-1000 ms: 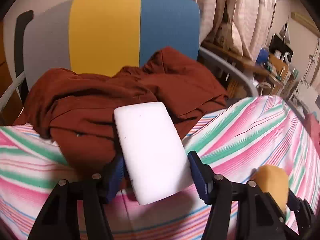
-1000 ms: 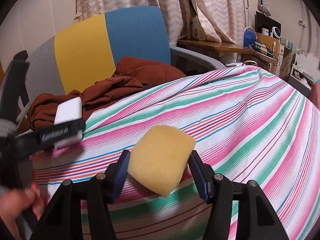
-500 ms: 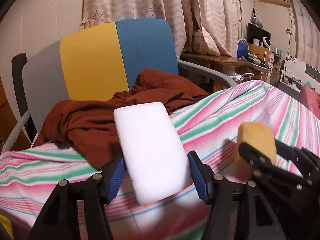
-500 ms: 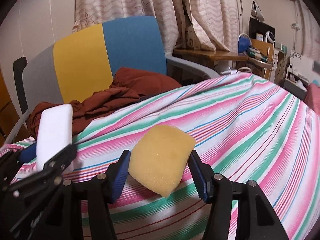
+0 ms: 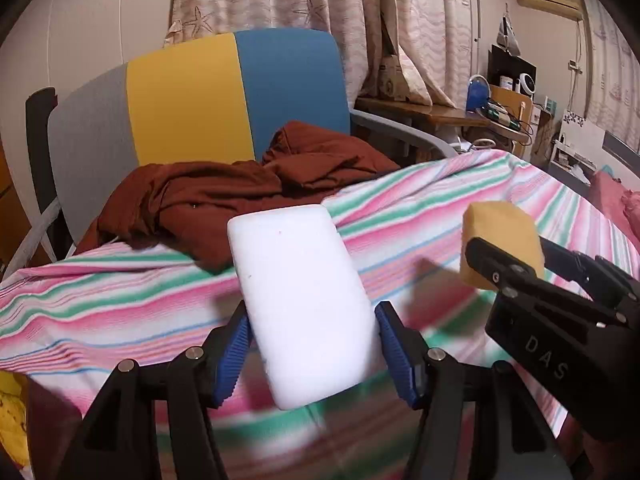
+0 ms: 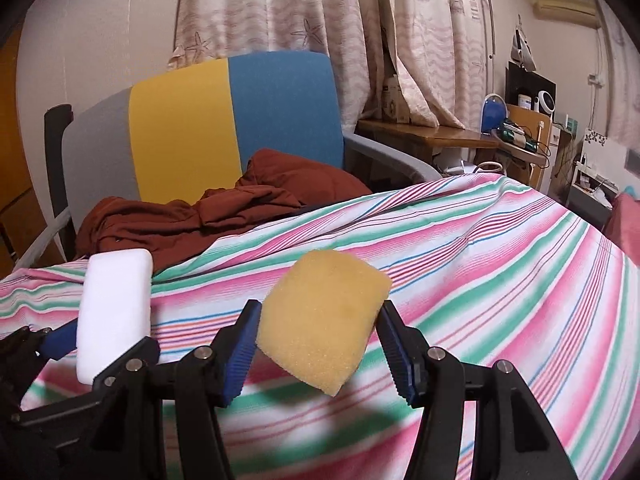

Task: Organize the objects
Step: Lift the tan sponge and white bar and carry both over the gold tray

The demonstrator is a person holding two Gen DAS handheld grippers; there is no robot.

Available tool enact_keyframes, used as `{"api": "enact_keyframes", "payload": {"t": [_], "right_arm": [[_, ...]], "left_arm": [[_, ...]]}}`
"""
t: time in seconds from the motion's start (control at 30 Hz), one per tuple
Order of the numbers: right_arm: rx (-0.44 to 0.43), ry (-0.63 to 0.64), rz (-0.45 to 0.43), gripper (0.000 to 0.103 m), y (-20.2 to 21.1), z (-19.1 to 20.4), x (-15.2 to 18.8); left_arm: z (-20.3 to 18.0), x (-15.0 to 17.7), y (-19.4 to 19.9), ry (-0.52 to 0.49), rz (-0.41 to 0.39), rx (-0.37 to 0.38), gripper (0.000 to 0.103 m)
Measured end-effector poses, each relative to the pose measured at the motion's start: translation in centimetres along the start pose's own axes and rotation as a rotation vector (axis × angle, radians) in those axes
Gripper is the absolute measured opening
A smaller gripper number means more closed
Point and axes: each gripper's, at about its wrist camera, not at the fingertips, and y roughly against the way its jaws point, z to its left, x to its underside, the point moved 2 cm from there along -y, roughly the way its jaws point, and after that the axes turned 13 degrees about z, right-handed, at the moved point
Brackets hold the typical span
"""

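Note:
A white sponge block (image 5: 304, 300) fills the middle of the left wrist view, and my left gripper (image 5: 314, 348) is shut on its sides, holding it above the striped cloth (image 5: 100, 304). My right gripper (image 6: 318, 350) is shut on a yellow sponge (image 6: 324, 320), also held in the air over the cloth. The two grippers hang side by side: the yellow sponge (image 5: 500, 244) shows at the right of the left wrist view, the white sponge (image 6: 116, 308) at the left of the right wrist view.
A rust-brown garment (image 6: 224, 212) lies crumpled on a chair with a grey, yellow and blue back (image 6: 232, 120), just beyond the cloth's far edge. A wooden desk (image 6: 440, 136) with small items stands at the back right, before curtains (image 6: 320, 12).
Both grippers have drawn back from the chair, still holding their sponges. The garment has slid away from under the white sponge, and the right gripper has come into the left wrist view.

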Motion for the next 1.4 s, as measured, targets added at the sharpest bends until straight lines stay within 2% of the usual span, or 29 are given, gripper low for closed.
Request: {"api": "enact_keyframes", "payload": {"t": [0.2, 0.43, 0.63, 0.8, 0.93, 1.2, 1.4], "right_arm": [[-0.026, 0.020, 0.025, 0.059, 2.1, 0.8, 1.7], [-0.054, 0.022, 0.060, 0.059, 4.5, 1.2, 4.4], [-0.073, 0.028, 0.082, 0.059, 6.9, 1.5, 6.6], [-0.100, 0.027, 0.089, 0.059, 9.4, 1.7, 8.2], [-0.135, 0.001, 0.087, 0.059, 11.2, 1.9, 8.9], [-0.203, 0.007, 0.082, 0.059, 14.4, 3.8, 9.9], [-0.286, 0.051, 0.091, 0.059, 15.8, 7.1, 10.5]], "left_arm": [[0.3, 2.4, 1.4, -0.013, 0.021, 0.014, 0.062], [1.0, 5.5, 2.4, 0.005, 0.103, 0.048, 0.062], [0.4, 8.0, 5.2, 0.003, 0.125, 0.134, 0.062], [-0.8, 9.8, 8.4, -0.072, 0.096, 0.173, 0.062], [-0.6, 10.7, 10.4, -0.090, 0.081, 0.193, 0.062], [1.3, 12.3, 14.2, -0.111, 0.057, 0.206, 0.062], [3.8, 13.9, 16.8, -0.096, 0.041, 0.208, 0.062]]}}
